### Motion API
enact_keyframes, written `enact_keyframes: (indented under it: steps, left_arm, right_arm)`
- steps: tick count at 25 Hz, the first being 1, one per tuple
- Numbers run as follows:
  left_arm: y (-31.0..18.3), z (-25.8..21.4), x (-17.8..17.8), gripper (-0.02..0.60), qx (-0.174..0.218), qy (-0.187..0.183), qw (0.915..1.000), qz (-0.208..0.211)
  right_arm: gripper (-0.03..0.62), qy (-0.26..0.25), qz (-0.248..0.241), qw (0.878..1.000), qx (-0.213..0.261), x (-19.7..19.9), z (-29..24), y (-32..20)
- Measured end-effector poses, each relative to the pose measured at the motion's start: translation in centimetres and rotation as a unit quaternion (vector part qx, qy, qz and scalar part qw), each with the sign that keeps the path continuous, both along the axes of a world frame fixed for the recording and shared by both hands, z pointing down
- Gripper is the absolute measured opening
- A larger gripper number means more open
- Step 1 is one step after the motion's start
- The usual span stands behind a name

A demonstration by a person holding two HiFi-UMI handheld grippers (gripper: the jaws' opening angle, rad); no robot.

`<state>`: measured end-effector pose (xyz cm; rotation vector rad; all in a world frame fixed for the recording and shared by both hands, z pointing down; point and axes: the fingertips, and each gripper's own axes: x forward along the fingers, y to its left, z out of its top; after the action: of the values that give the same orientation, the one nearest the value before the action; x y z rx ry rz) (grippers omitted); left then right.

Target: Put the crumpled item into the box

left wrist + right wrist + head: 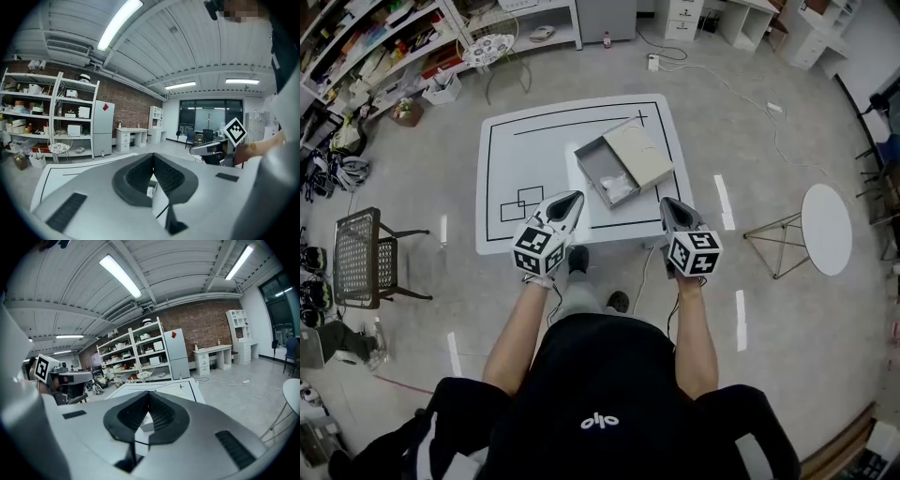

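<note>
Head view: a white worktop (511, 202) marked with black lines stands on the floor, and an open grey box (596, 171) sits on it, its pale lid (639, 155) folded back on the far side. The white crumpled item (619, 188) lies inside the box, at its near end. The left tool (570, 201) hovers just left of and nearer than the box, the right tool (667, 203) just right of it, and neither touches the box. Each tool carries a marker cube, and the person's bare forearms run back from them. A mesh chair (359, 258) stands well left of the box and a round white side table (827, 228) well right of it.

Left gripper view: the left tool's dark ribbed jaws are pressed together with nothing between them. The right tool shows to the right, level with it, and metal shelving (47, 117) lines the brick wall far behind.

Right gripper view: the right tool's jaws are likewise pressed together and empty. Beyond them shows the worktop's far edge, and the left tool shows at the left
</note>
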<state>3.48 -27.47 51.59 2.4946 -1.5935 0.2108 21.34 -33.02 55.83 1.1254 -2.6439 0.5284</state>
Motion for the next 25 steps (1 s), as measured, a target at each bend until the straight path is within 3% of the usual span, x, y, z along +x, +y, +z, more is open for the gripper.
enact_keyframes:
  steps: [25]
  left_arm:
    - [-0.04, -0.25, -0.49, 0.008, 0.009, -0.002, 0.9999, -0.006]
  right_arm:
    - [0.009, 0.012, -0.02, 1.0, 0.02, -0.38, -0.57, 0.63]
